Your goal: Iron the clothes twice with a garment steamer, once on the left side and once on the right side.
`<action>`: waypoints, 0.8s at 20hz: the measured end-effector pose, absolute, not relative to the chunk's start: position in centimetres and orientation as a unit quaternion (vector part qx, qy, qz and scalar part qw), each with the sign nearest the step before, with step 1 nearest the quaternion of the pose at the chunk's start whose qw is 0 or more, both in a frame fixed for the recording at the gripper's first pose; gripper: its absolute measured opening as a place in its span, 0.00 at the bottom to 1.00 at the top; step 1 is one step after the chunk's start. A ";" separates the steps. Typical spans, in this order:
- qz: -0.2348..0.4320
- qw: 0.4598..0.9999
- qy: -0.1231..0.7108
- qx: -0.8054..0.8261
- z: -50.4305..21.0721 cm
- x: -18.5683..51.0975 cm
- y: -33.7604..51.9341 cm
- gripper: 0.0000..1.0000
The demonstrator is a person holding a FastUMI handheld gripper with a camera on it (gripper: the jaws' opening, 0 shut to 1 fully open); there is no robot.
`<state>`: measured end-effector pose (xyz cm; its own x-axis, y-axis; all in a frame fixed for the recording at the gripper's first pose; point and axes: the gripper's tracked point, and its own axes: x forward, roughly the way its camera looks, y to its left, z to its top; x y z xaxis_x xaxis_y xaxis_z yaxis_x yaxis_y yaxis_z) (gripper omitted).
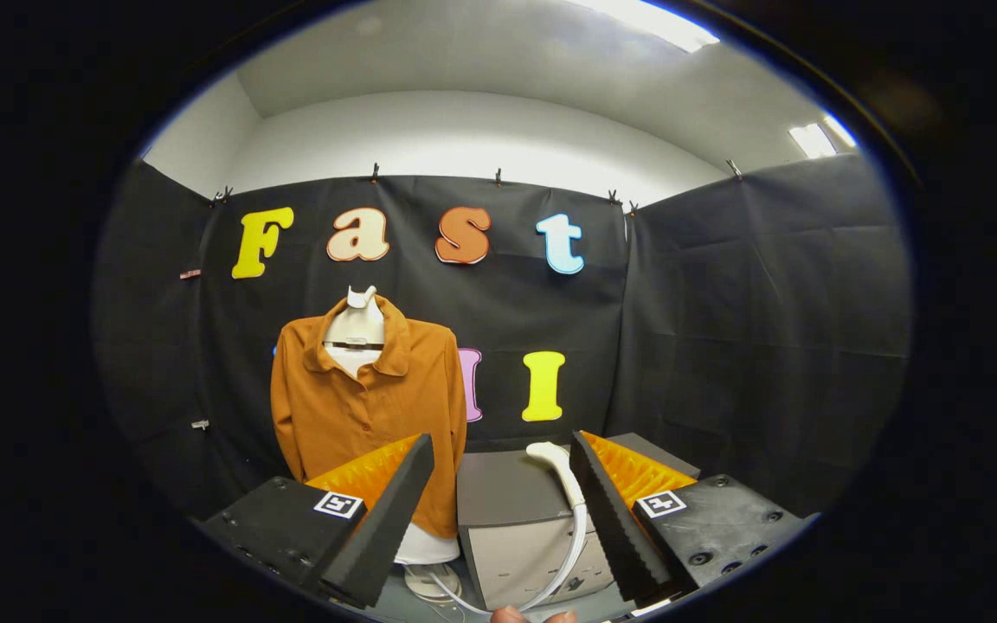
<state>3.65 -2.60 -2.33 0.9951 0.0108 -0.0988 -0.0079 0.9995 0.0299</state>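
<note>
Orange shirt (369,398) hangs on a white mannequin (360,322) beyond the left finger. Gripper (503,510) fingers spread wide, holding nothing. Between them, on a grey box (507,506), lies the white garment steamer (561,472). No legible brand markings.

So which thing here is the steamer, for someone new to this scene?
Start at the orange shirt on the mannequin bust. Beside it stands a grey box, beyond the open gripper. The steamer is the curved white handle lying on top, its hose trailing down the front.
</note>
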 end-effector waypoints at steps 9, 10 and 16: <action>0.007 0.985 0.173 0.021 -9.4 13.2 -8.5 0.99; 0.007 0.981 0.191 0.015 -10.5 14.4 -9.2 0.99; 0.029 0.955 0.296 0.005 -18.3 20.7 -10.7 1.00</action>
